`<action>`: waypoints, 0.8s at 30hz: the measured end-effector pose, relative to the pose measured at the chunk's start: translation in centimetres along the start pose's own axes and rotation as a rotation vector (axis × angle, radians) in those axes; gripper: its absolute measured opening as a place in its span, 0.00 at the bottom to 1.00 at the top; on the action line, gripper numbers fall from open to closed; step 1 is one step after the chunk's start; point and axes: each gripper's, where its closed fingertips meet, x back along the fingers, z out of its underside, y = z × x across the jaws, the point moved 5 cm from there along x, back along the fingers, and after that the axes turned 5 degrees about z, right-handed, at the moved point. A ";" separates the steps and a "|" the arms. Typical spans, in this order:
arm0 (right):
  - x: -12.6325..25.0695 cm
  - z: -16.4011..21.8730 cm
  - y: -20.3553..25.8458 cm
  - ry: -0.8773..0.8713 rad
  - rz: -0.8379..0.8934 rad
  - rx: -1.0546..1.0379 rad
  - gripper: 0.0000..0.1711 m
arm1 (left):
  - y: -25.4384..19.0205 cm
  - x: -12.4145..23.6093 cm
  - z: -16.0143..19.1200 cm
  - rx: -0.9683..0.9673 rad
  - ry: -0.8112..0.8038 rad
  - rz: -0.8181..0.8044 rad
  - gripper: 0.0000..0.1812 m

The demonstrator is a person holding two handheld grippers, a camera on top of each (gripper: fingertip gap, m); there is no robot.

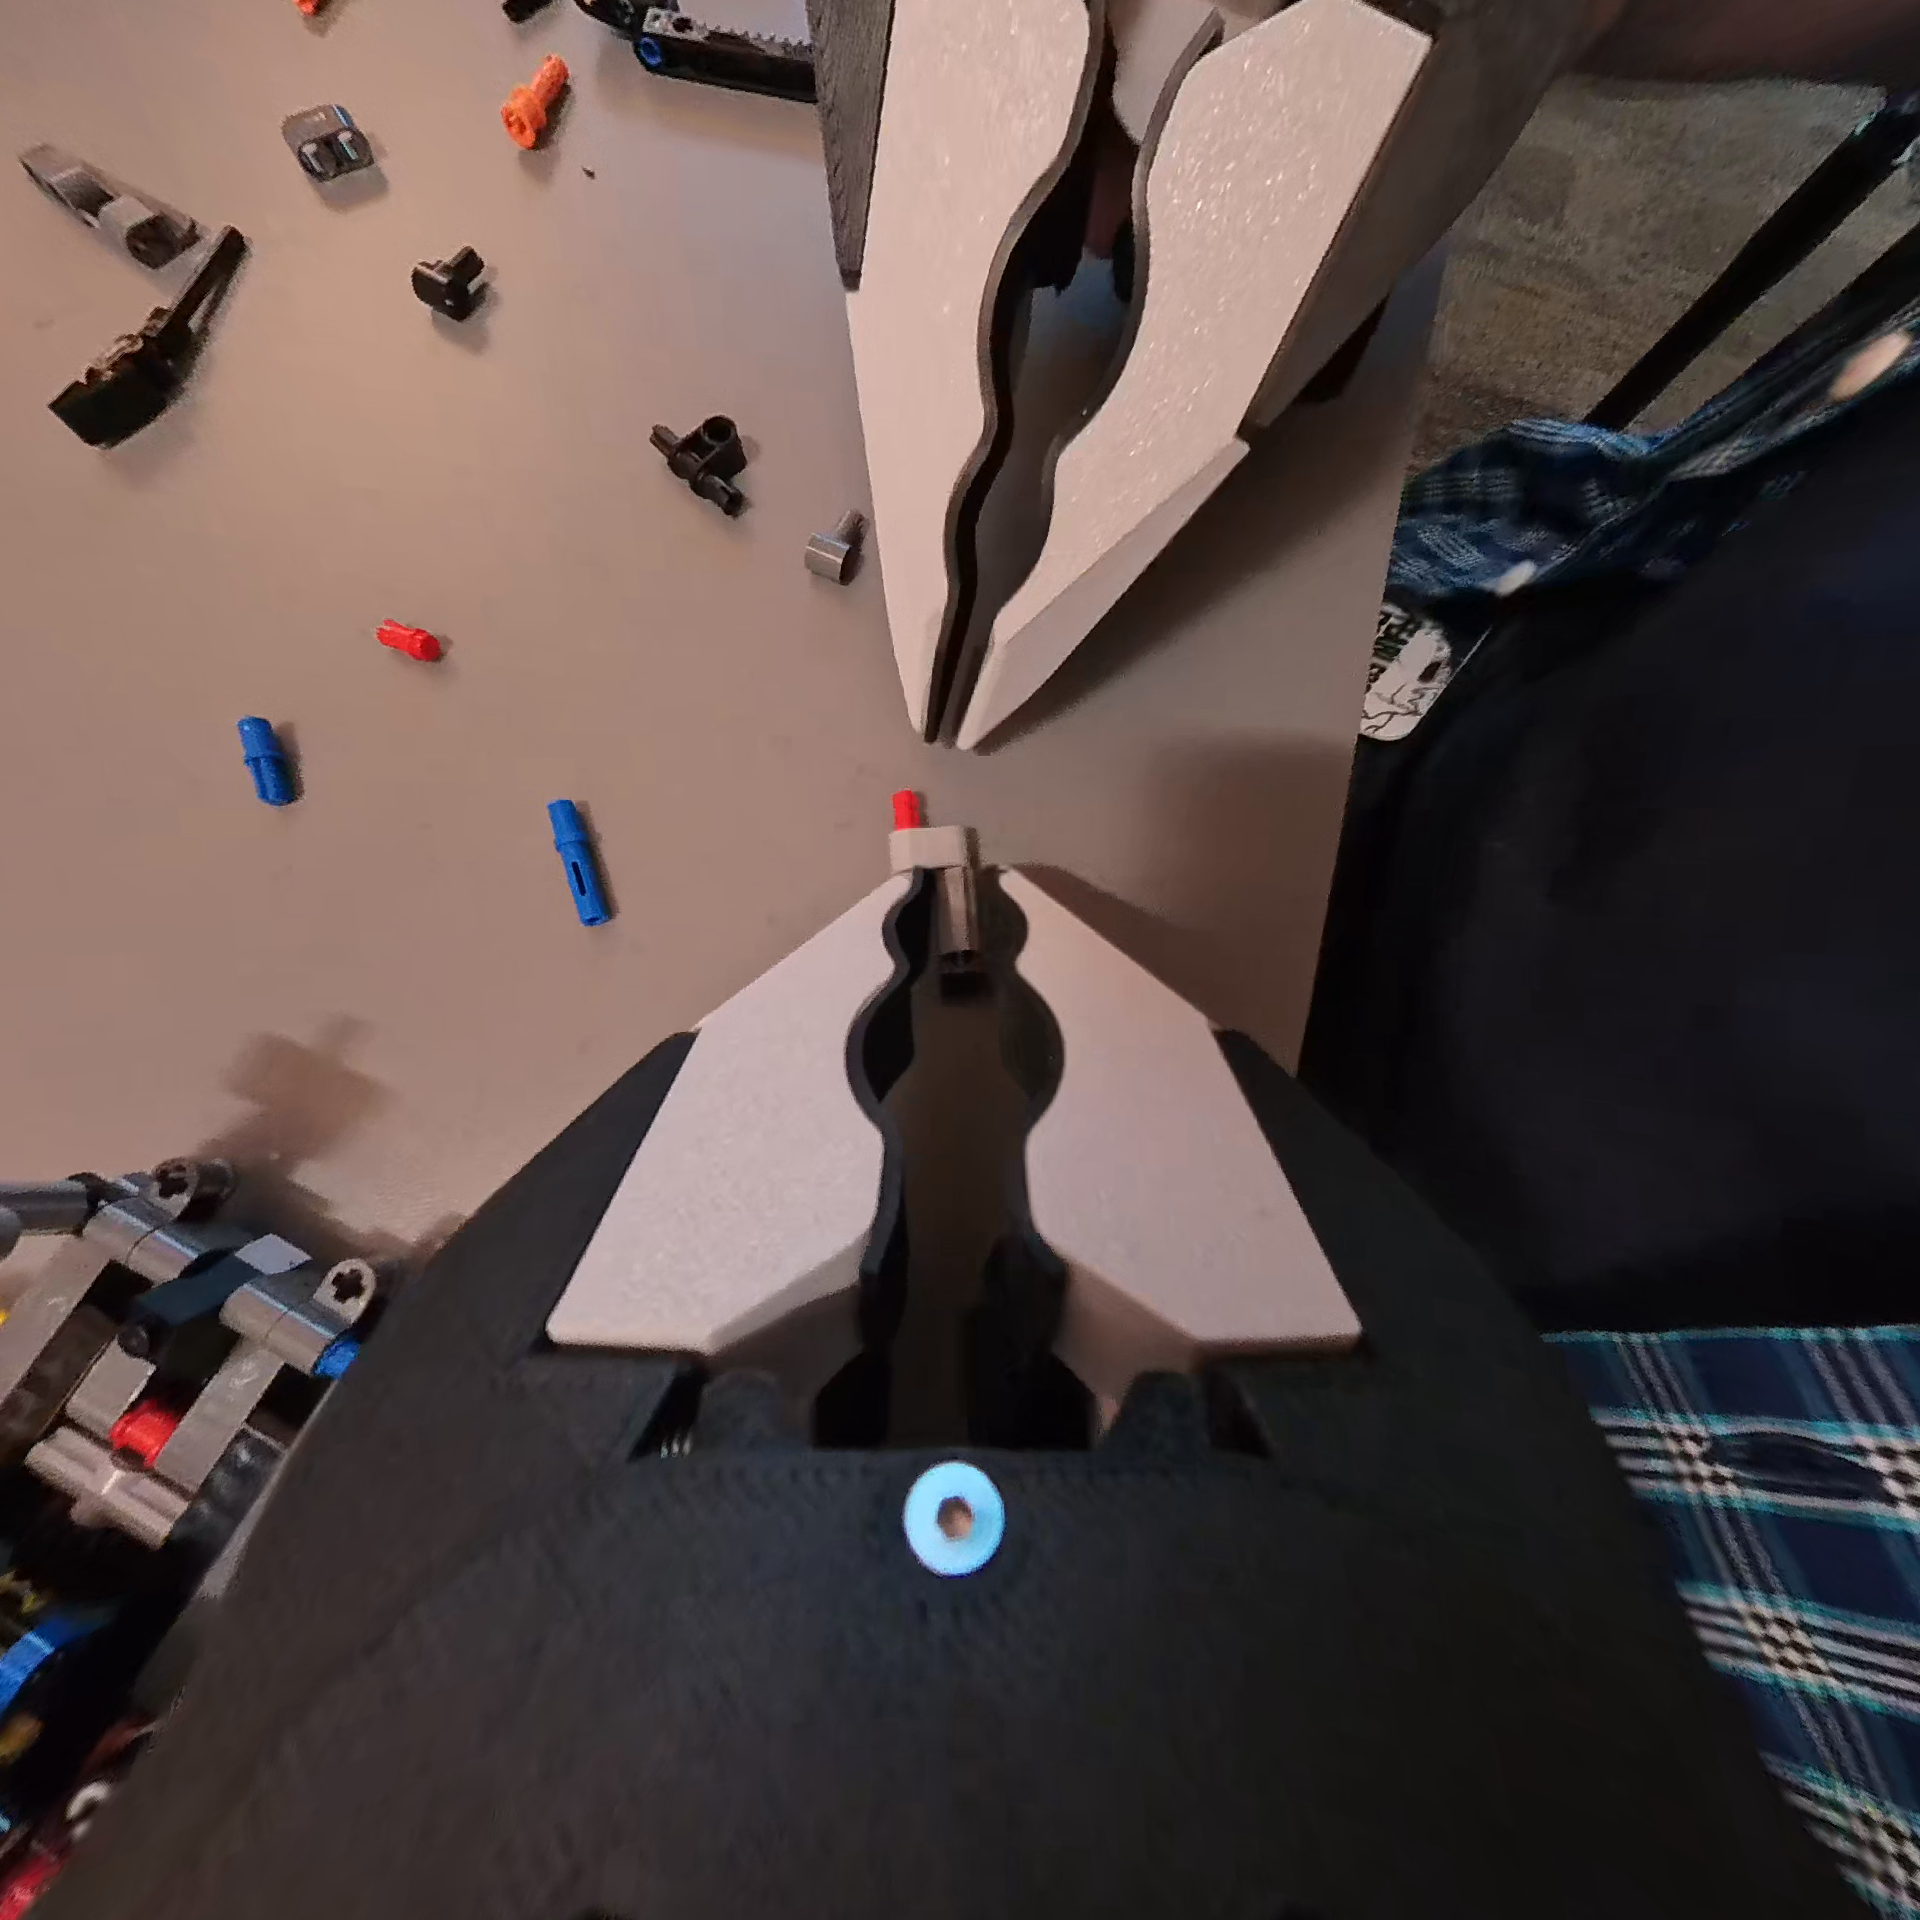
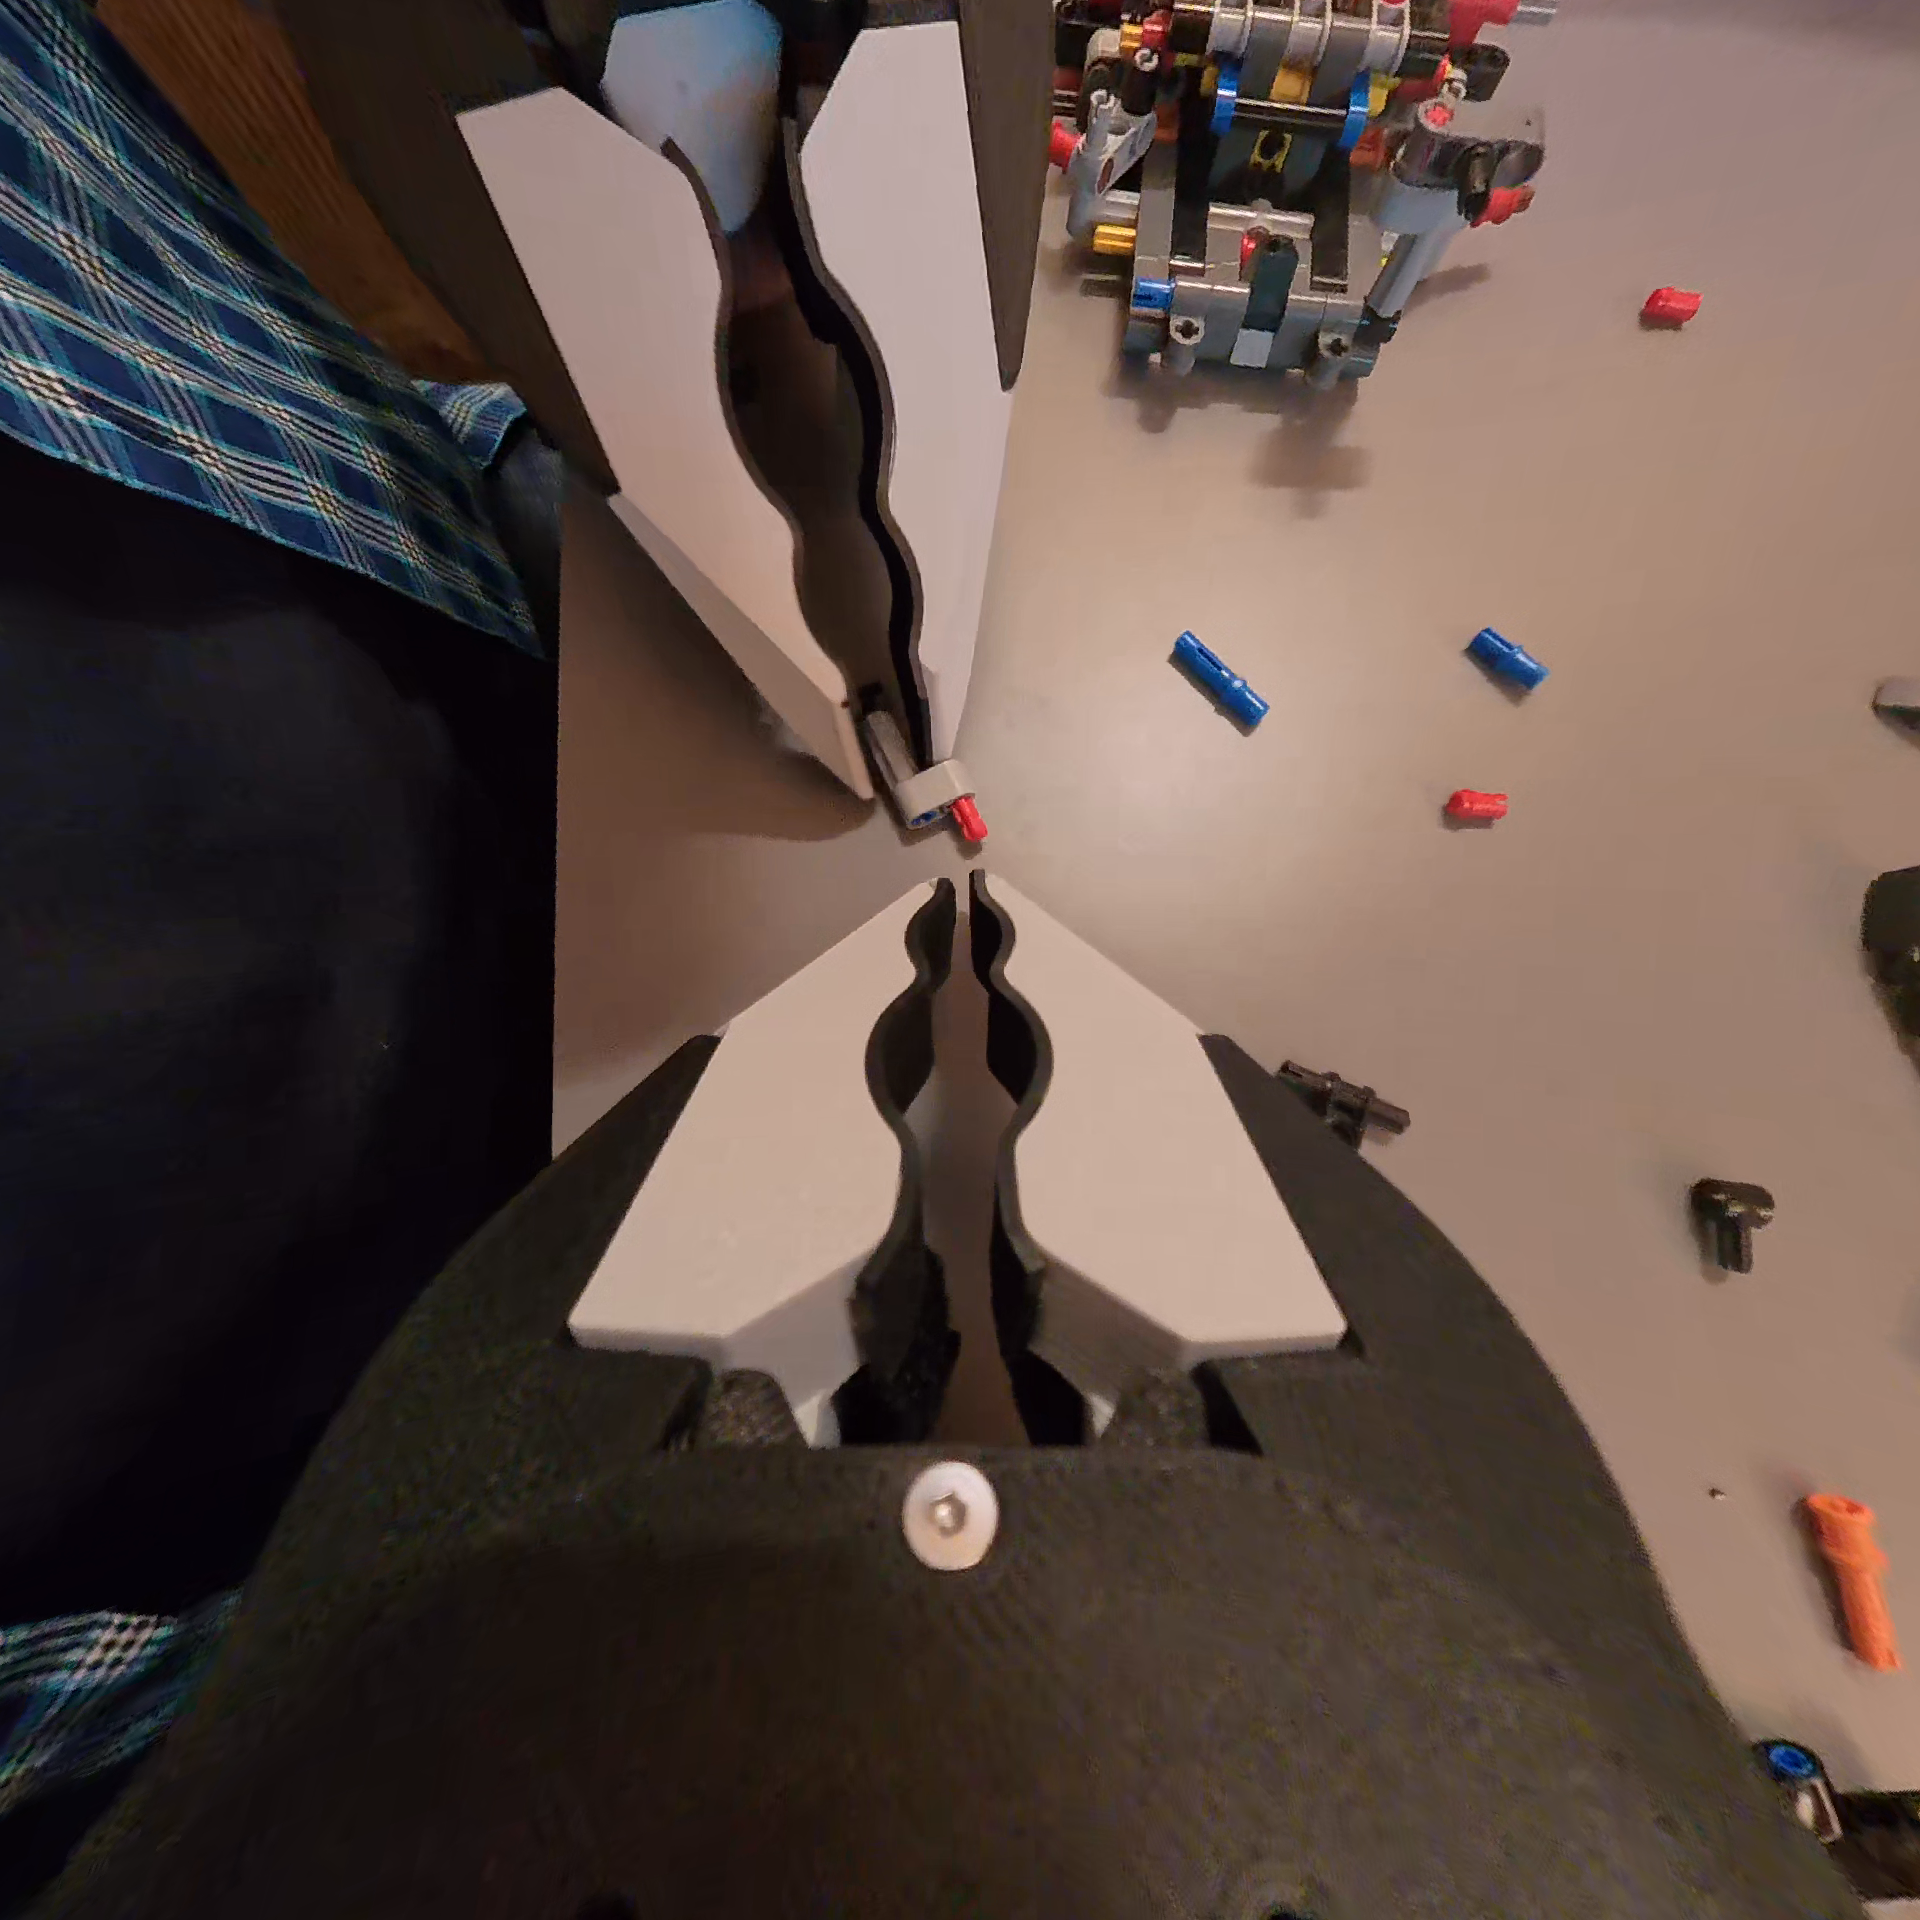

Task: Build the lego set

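My left gripper is shut on a small grey connector with a dark stem between the jaws and a red pin sticking out of its far end. It also shows in the right wrist view, where the left gripper holds the grey connector with the red pin. My right gripper is shut and empty, its tips just short of the red pin. In the left wrist view the right gripper points at the pin from above. The partly built model stands at the far right.
Loose pieces lie on the beige table: blue pins, a red pin, an orange pin, black connectors, a grey piece. A person's plaid shirt and dark lap sit beyond the table edge. My left and right fingertips are right by each other. Left tips and right tips are each some 15 centimeters from the partly built model. It is also in sight in the left wrist view.
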 end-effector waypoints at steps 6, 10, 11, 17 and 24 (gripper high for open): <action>0.2 -0.7 0.0 -0.009 0.017 -0.048 0.05 | 0.2 0.0 0.0 -0.028 0.004 0.022 0.03; -0.1 -0.7 0.1 0.016 0.040 -0.056 0.07 | 0.1 0.0 0.0 -0.036 0.004 0.034 0.03; -0.1 -0.8 0.2 0.015 0.041 -0.061 0.07 | 0.1 0.0 0.0 -0.037 0.002 0.035 0.03; -0.5 -1.1 0.3 0.016 0.052 -0.088 0.06 | 0.1 0.0 0.0 -0.045 0.002 0.024 0.05; 0.1 -1.4 0.2 -0.001 0.090 -0.121 0.08 | 0.1 0.2 0.1 -0.022 -0.006 0.034 0.11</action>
